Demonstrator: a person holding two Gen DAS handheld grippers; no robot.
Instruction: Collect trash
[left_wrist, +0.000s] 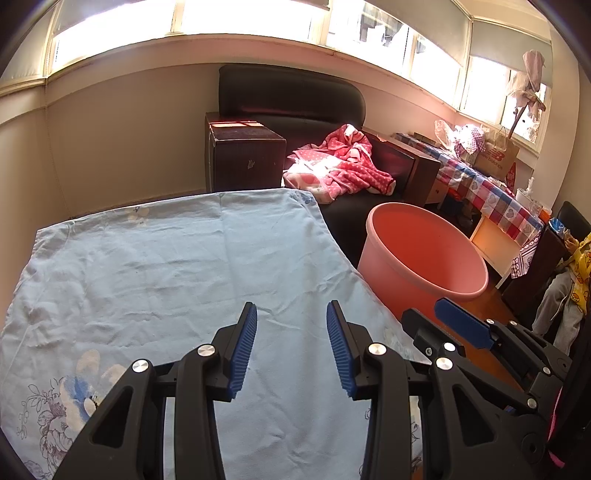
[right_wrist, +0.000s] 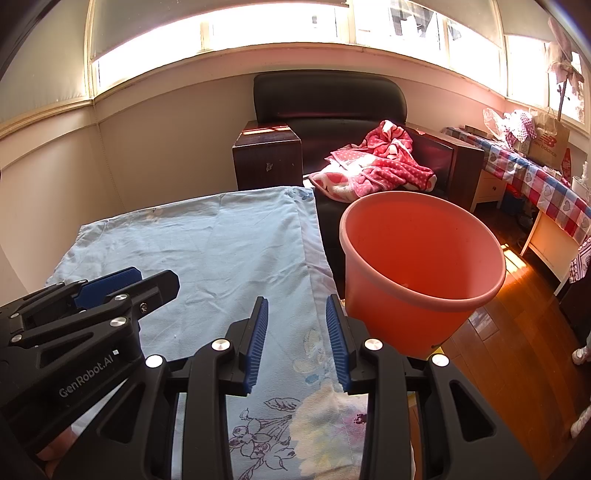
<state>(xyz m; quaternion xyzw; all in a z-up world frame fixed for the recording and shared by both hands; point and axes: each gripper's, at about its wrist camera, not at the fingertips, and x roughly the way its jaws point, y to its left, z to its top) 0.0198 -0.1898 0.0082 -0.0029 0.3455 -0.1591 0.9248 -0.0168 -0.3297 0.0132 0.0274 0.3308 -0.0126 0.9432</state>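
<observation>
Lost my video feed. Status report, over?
Left gripper and right gripper both open, empty, over the blue cloth. Pink bucket beside it on the right. No trash visible, nothing blocking.

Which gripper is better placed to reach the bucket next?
Right. The right gripper hangs open at the cloth's edge, right beside the pink bucket. The left gripper, also open and empty, is over the cloth's middle.
</observation>
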